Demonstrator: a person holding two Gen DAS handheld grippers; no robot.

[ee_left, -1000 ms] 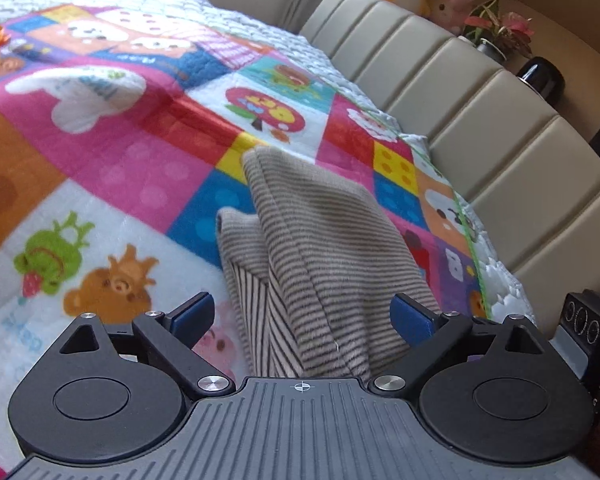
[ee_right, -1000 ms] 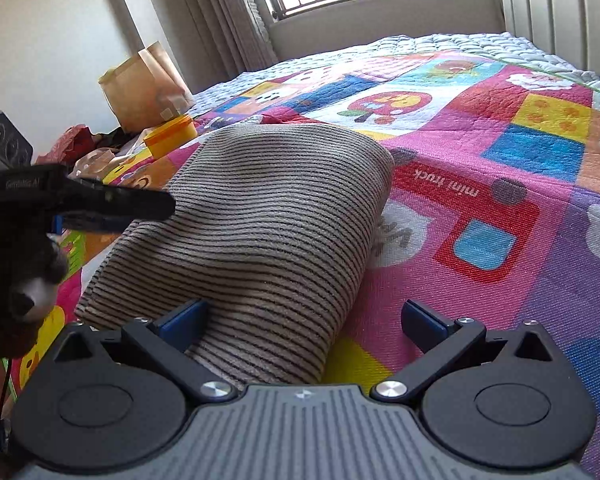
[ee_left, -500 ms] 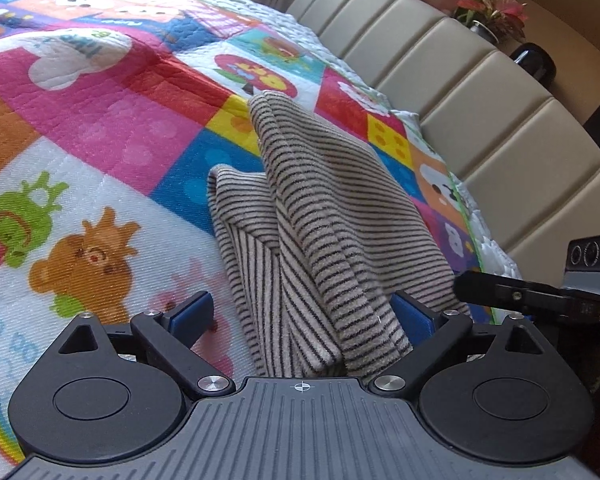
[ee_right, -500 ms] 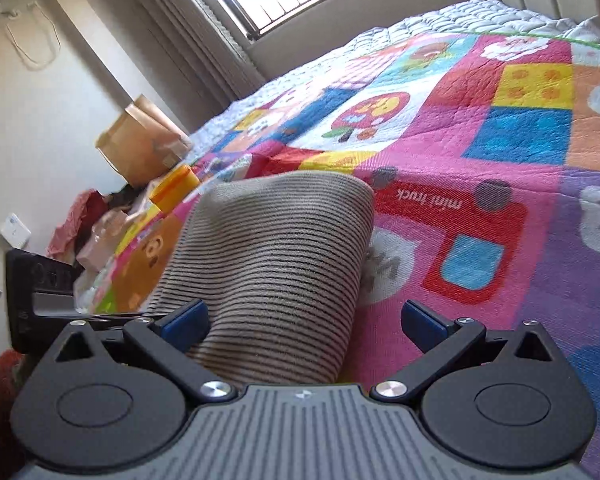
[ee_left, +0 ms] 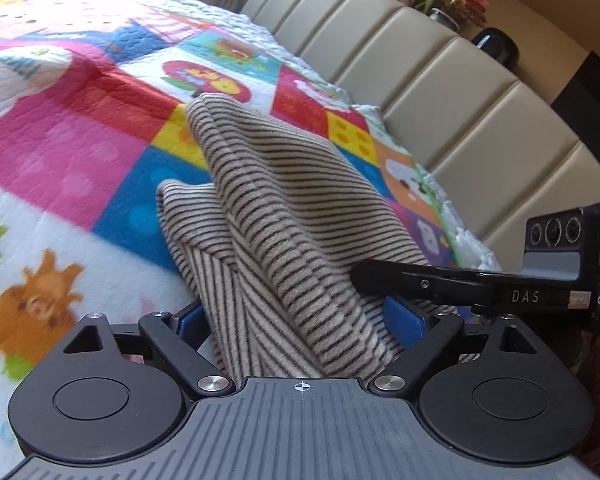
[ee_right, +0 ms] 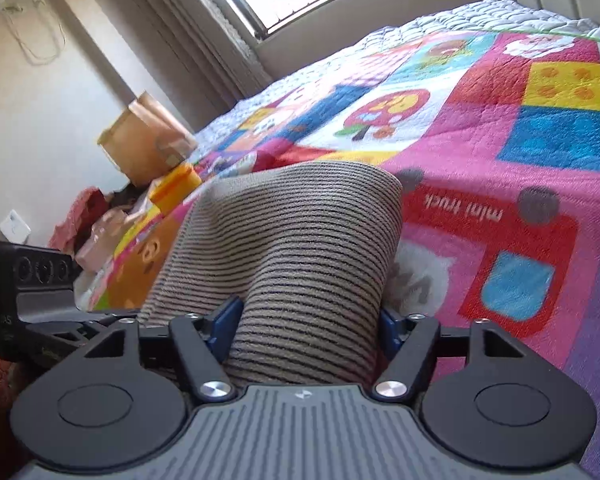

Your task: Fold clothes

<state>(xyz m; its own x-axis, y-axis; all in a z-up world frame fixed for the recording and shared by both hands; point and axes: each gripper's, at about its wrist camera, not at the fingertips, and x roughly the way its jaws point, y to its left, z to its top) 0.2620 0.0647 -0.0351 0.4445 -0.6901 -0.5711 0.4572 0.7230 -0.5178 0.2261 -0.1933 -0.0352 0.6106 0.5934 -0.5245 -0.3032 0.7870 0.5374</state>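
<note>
Striped garment (ee_left: 300, 216) lies bunched on colourful quilt (ee_left: 80, 152), at the bed's near edge, padded headboard (ee_left: 440, 92) beyond. Left gripper (ee_left: 296, 322) spread wide, jaws just closing a little, cloth between them, pads not clearly pressing. Right gripper (ee_right: 306, 322) jaws just closing, blue pads (ee_right: 226, 326) pinching a fold of the garment. Paper bag (ee_right: 144, 140) past the quilt's far edge.

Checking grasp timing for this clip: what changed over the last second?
Both grippers advanced onto the striped beige knit garment. The right gripper has just closed, bunching it; the left gripper narrowed slightly and straddles it. The colourful cartoon quilt is unchanged.
</note>
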